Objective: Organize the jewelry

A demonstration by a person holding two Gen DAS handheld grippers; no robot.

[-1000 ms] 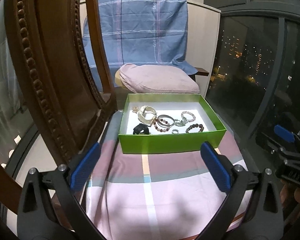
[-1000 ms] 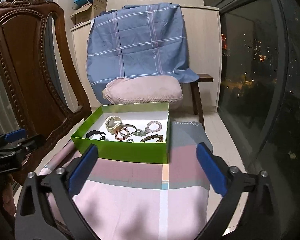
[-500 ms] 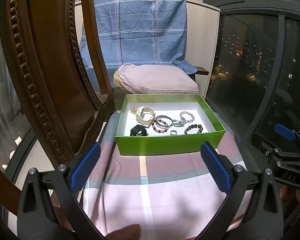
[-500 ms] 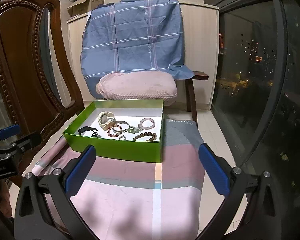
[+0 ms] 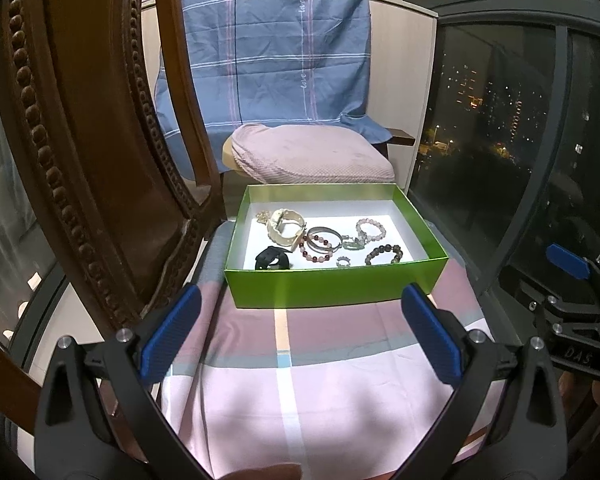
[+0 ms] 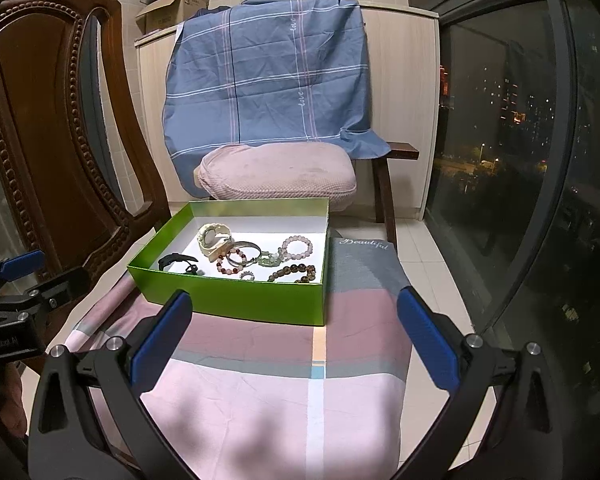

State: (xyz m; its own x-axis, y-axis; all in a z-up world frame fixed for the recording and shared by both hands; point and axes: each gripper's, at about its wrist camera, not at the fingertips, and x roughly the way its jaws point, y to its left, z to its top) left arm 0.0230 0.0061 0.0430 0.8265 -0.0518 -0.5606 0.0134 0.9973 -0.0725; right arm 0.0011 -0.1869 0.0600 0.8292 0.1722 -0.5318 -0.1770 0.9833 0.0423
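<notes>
A green open box [image 5: 332, 286] [image 6: 236, 300] sits on a pink and grey cloth. Inside lie a cream watch [image 5: 286, 226] [image 6: 213, 240], a black band [image 5: 272, 258] [image 6: 176, 260], a silver bangle with a red bead bracelet [image 5: 320, 242] [image 6: 238, 258], a pale bead bracelet [image 5: 370, 228] [image 6: 298, 246], a dark bead bracelet [image 5: 383, 254] [image 6: 294, 272] and a small ring [image 5: 343, 262] [image 6: 247, 276]. My left gripper [image 5: 300, 336] is open and empty, short of the box. My right gripper [image 6: 294, 342] is open and empty too, in front of the box's right corner.
A carved wooden chair back [image 5: 80, 140] [image 6: 48, 128] stands close on the left. A pink cushion [image 5: 312, 156] [image 6: 278, 172] and a blue checked cloth [image 6: 268, 80] lie behind the box. A dark window [image 6: 520, 140] runs along the right.
Both grippers have drifted slightly; the box sits a little nearer the middle of each view. Both stay open and empty. The jewelry has not moved.
</notes>
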